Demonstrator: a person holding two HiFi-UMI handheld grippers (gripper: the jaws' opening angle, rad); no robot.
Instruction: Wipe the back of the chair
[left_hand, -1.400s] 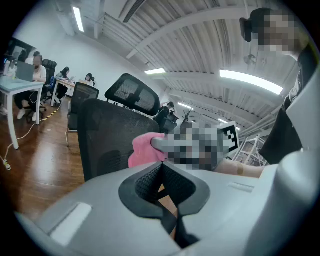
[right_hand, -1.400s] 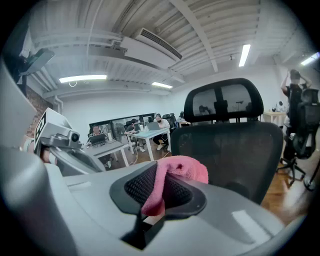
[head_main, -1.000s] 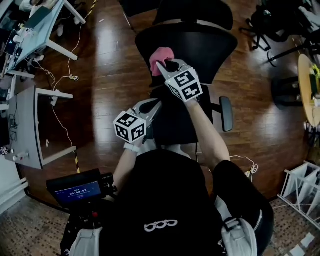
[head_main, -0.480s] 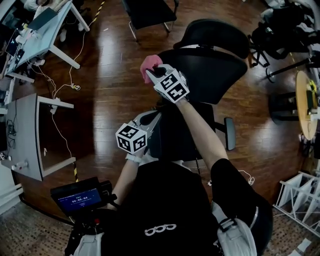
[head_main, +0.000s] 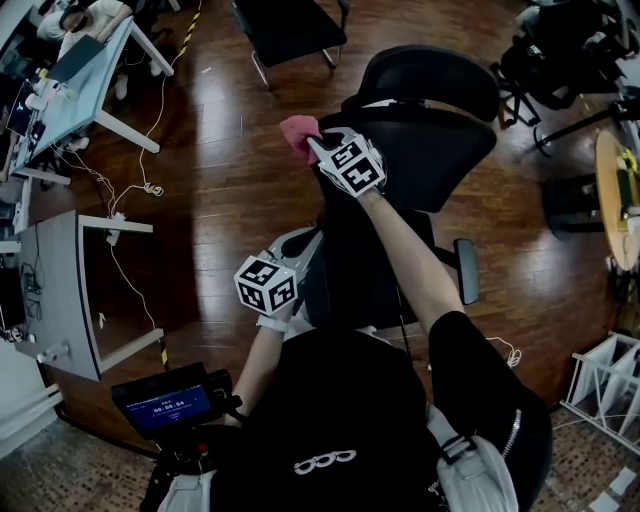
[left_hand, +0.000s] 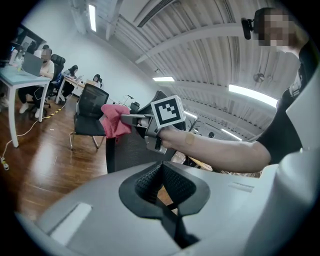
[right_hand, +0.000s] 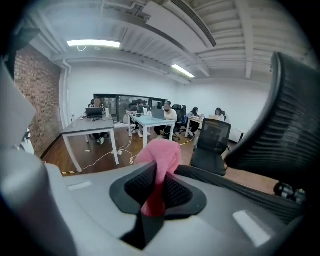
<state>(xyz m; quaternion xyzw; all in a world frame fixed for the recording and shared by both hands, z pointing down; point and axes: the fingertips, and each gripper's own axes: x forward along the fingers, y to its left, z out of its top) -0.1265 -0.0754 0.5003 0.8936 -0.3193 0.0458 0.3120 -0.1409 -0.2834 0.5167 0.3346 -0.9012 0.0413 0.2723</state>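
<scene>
Now swept sideways off the middle of the chair back (head_main: 440, 140) to just past its left edge, pink cloth (head_main: 298, 132) clamped in the right gripper (head_main: 316, 145) fingers, likely ending one pass, with left gripper (head_main: 303, 243) fingers pinched shut, empty, held low.

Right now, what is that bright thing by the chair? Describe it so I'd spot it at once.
Find the black mesh office chair in the middle of the wooden floor. At its backrest's edge, the right gripper pinches a crumpled pink cloth. It is the only soft, pink thing among black and grey gear.
</scene>
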